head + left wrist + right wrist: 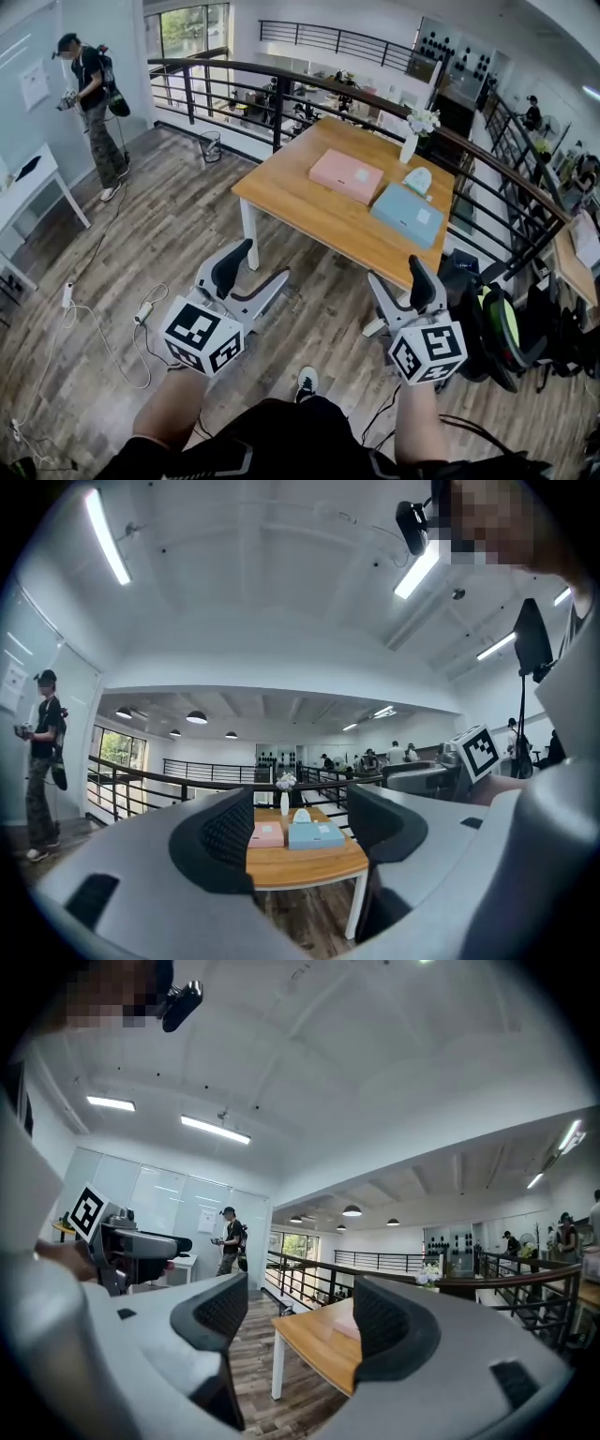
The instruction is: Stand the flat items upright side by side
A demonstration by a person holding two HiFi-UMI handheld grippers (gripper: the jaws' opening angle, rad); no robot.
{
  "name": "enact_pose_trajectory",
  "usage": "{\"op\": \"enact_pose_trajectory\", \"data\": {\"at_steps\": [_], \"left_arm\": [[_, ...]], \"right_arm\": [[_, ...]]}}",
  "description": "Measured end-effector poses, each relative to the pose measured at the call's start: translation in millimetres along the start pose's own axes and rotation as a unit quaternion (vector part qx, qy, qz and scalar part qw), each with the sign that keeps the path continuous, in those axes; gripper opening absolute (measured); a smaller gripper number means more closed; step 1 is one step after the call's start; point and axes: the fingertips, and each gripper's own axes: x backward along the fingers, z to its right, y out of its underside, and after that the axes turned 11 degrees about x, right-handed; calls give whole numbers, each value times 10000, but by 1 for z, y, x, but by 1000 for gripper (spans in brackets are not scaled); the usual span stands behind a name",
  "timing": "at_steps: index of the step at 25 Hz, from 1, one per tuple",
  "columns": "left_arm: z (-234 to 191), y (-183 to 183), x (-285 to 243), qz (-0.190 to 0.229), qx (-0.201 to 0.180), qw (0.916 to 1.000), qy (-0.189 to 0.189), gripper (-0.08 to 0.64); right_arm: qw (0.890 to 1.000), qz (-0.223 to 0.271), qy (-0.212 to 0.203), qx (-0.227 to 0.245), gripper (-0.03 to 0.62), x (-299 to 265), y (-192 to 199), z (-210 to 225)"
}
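A pink flat box [347, 175] and a light blue flat box [408, 214] lie flat side by side on the wooden table [309, 211]. They also show between the left jaws, the pink box [267, 834] and the blue box [314, 835] far ahead. My left gripper [260, 265] hovers over the floor short of the table's near edge, open and empty. My right gripper [401, 279] is held just before the table's near right corner, also open with nothing in it. The right gripper view shows the table's corner [314, 1335] between the jaws.
A white vase with flowers [410, 145] and a small teal-white dome [418, 181] stand behind the boxes. A dark railing [281, 80] runs behind the table. A chair with black and green gear [497, 328] is at the right, cables [103, 328] on the floor left, and a person [89, 103] far left.
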Motion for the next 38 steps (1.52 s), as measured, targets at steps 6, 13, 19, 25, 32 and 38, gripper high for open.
{"op": "enact_pose_trajectory", "data": {"at_steps": [6, 13, 19, 25, 32, 38], "left_arm": [[-29, -5, -83, -121, -87, 9997, -201, 313], [-32, -3, -168, -434, -388, 9982, -171, 313], [-35, -1, -220, -508, -346, 9981, -106, 313], [-48, 9, -255, -708, -146, 9974, 32, 313], [-92, 10, -290, -710, -104, 9970, 293, 313], [-159, 2, -326, -689, -236, 9942, 786, 313]], "right_arm": [[9996, 27, -275, -95, 344, -70, 20, 60], [9989, 84, -362, -285, 344, -118, 42, 120], [9987, 3, -441, -260, 344, -142, 60, 150], [9986, 8, -492, -206, 344, -165, 67, 161], [9992, -210, -330, -9, 344, -206, 78, 164], [9990, -387, 227, -33, 344, -265, 83, 171]]}}
